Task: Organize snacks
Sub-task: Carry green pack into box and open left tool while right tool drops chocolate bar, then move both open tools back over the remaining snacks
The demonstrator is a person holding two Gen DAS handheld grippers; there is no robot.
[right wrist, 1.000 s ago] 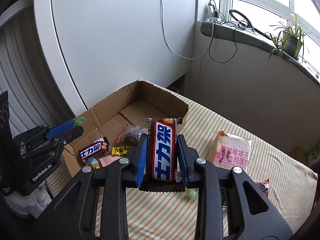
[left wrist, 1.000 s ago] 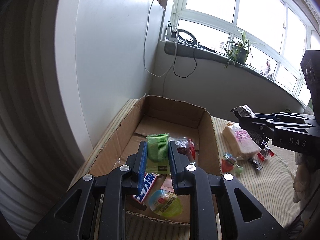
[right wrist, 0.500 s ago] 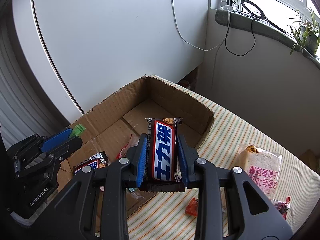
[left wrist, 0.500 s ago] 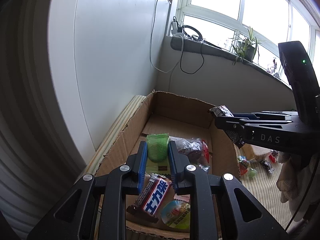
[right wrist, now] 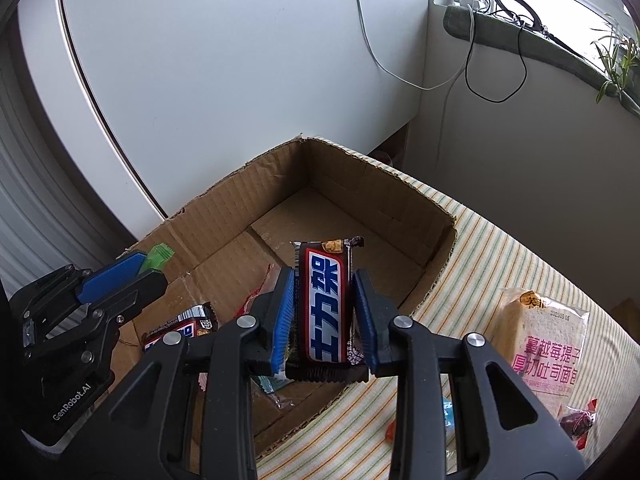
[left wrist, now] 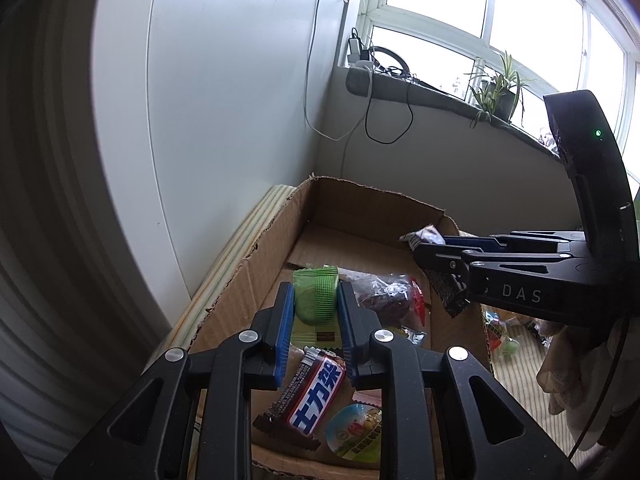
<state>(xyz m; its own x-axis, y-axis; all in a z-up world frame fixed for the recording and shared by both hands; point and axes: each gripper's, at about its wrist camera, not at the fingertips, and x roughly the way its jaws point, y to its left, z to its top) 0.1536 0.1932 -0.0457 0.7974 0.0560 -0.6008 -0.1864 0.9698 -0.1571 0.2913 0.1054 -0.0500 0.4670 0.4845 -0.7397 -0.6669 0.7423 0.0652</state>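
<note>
Left wrist view first: my left gripper has its blue ribbed fingers pinching a green snack packet, a crinkly foil-ish pouch with a ridged band across it, hanging over the open cardboard box. Down on the box floor there's a chocolate bar in glossy brown wrap, a round jelly cup with a printed foil lid, and a clear bag of dark candy. My right gripper pokes in from the side (carrying its own bar over the far wall).

Right wrist view: the right fingers are clamped on a second chocolate bar, standing upright, slick wrapper with sawtooth ends, above the box's corrugated rim. A soft bagged toast loaf sits outside on the striped cloth, well apart from the box.

So I'd say I'm mid-delivery with both hands. Next move, I reckon: lower each one toward bare cardboard and let go gently, since slippery wrappers skid.
</note>
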